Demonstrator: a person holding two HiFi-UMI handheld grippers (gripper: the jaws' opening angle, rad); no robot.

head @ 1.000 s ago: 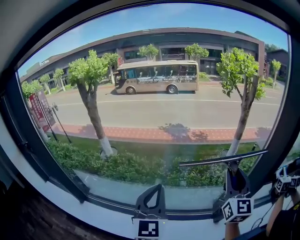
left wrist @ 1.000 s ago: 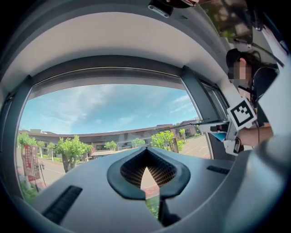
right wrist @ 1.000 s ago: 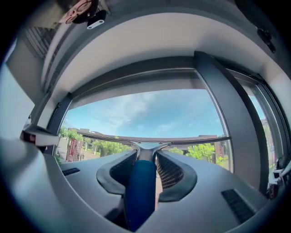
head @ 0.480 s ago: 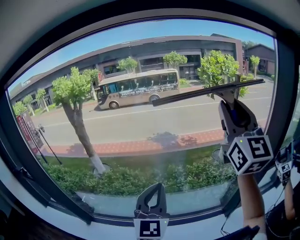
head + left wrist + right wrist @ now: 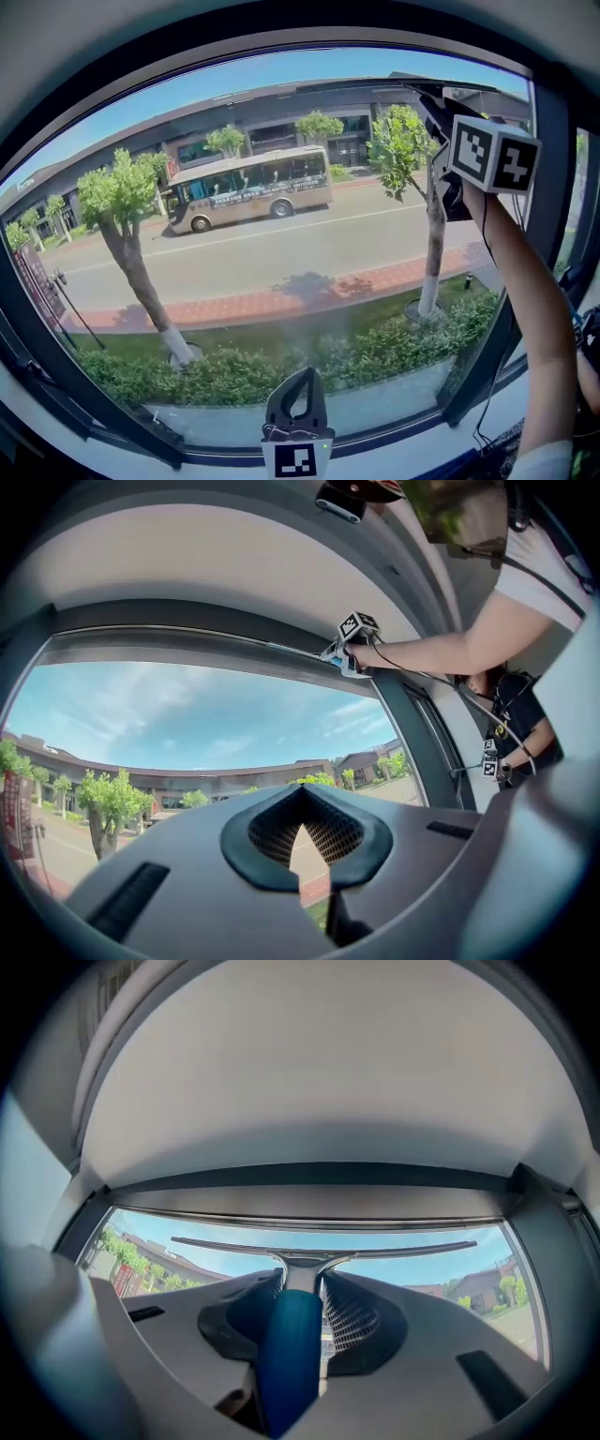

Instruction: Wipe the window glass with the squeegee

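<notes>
Squeegee [image 5: 292,1335] at window's upper edge
Right gripper [image 5: 439,117] clamps its blue handle, blade just under the top frame [image 5: 281,45], far right; open glass [image 5: 281,234] spreads below and left. Left gripper [image 5: 298,405], jaws together, empty, low centre.

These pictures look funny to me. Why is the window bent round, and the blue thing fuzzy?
Head view: the wide lens bows the dark window frame. Right gripper view: the blue squeegee handle sits very near the camera and blurs; its thin black blade looks sharp.
</notes>
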